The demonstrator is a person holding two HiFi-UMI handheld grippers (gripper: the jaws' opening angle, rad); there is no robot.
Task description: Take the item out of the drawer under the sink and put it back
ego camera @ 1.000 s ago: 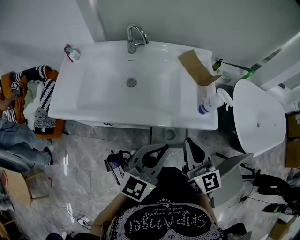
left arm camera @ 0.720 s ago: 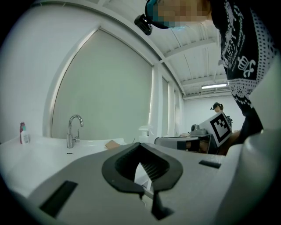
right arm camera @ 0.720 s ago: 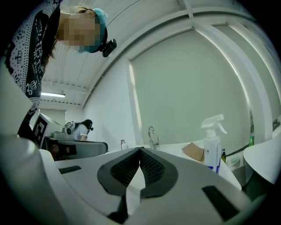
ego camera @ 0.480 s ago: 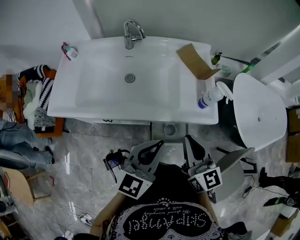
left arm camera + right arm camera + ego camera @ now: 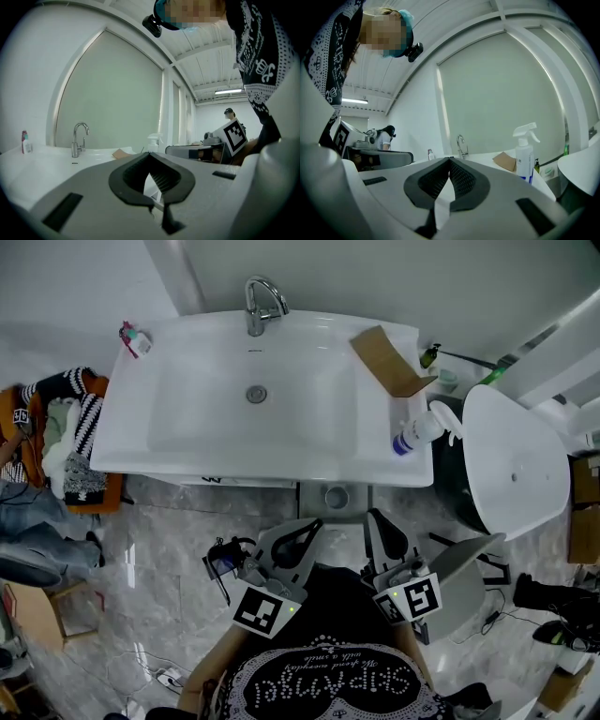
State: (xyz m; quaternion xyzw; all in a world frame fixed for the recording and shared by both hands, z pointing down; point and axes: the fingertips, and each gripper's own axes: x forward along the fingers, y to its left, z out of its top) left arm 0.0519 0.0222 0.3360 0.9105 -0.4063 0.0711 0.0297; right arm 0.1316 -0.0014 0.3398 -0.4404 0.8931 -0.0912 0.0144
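A white sink (image 5: pixel 187 442) fills the upper middle of the head view, with a chrome tap (image 5: pixel 261 301) at its back. The drawer under it is hidden below the basin. My left gripper (image 5: pixel 309 524) and right gripper (image 5: pixel 375 515) are held close to the person's body, in front of the sink and apart from it. Both are shut with nothing between the pads. The left gripper (image 5: pixel 150 153) view looks level across the sink top towards the tap (image 5: pixel 78 138). In its own view the right gripper (image 5: pixel 450 160) points the same way, with a spray bottle (image 5: pixel 525 152) to its right.
On the sink's right side lie a brown cardboard piece (image 5: pixel 386 360) and the spray bottle (image 5: pixel 422 432); a small bottle (image 5: pixel 131 337) stands at the back left corner. A white rounded fixture (image 5: pixel 511 465) stands right of the sink. Clothes in an orange basket (image 5: pixel 56 442) are on the left. A drain pipe (image 5: pixel 336 496) shows below the basin.
The head view has drifted slightly, so the sink sits a little higher in it. Both grippers keep their places and stay shut.
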